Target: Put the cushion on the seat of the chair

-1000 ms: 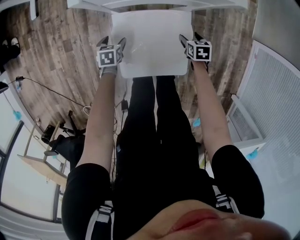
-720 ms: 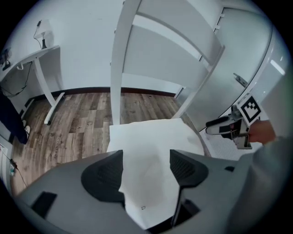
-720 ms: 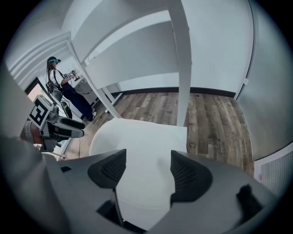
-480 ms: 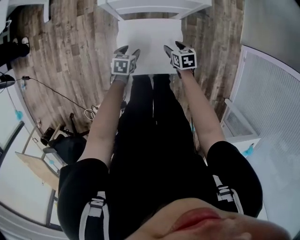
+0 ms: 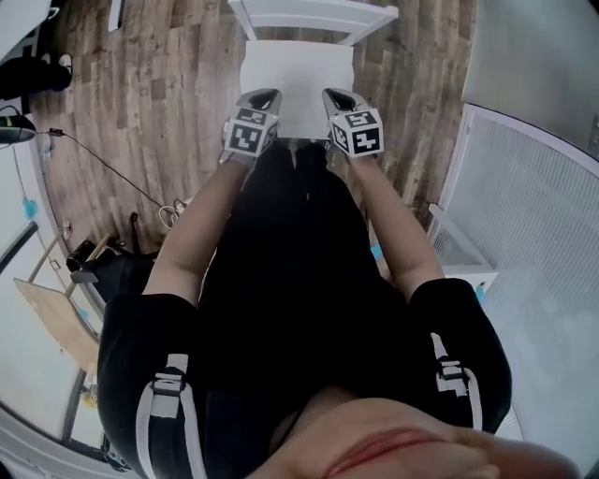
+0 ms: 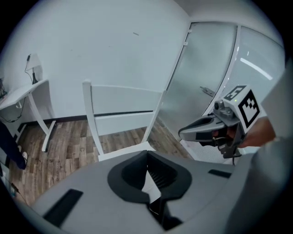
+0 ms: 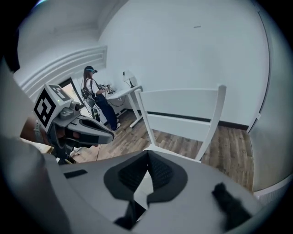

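Observation:
The white cushion (image 5: 298, 79) lies flat on the seat of the white chair (image 5: 314, 16), with the chair's back beyond it. Both grippers hang above the cushion's near edge, apart from it. My left gripper (image 5: 266, 97) and my right gripper (image 5: 334, 97) point steeply down with their tips close together. The jaws of both have just been closing, and nothing is between them. In the left gripper view the left gripper (image 6: 147, 157) is shut before the chair back (image 6: 121, 107). In the right gripper view the right gripper (image 7: 147, 163) is shut likewise, with the chair back (image 7: 183, 112) ahead.
Wood floor (image 5: 168, 84) surrounds the chair. A white slatted panel (image 5: 533, 187) stands at the right and a cable (image 5: 94, 168) trails at the left. A white desk (image 6: 18, 93) and a glass door (image 6: 215, 64) flank the chair. Another person (image 7: 94, 98) stands far back.
Both grippers have lifted away from the cushion's sides, drawn in toward each other and shut their jaws. The cushion stays on the seat.

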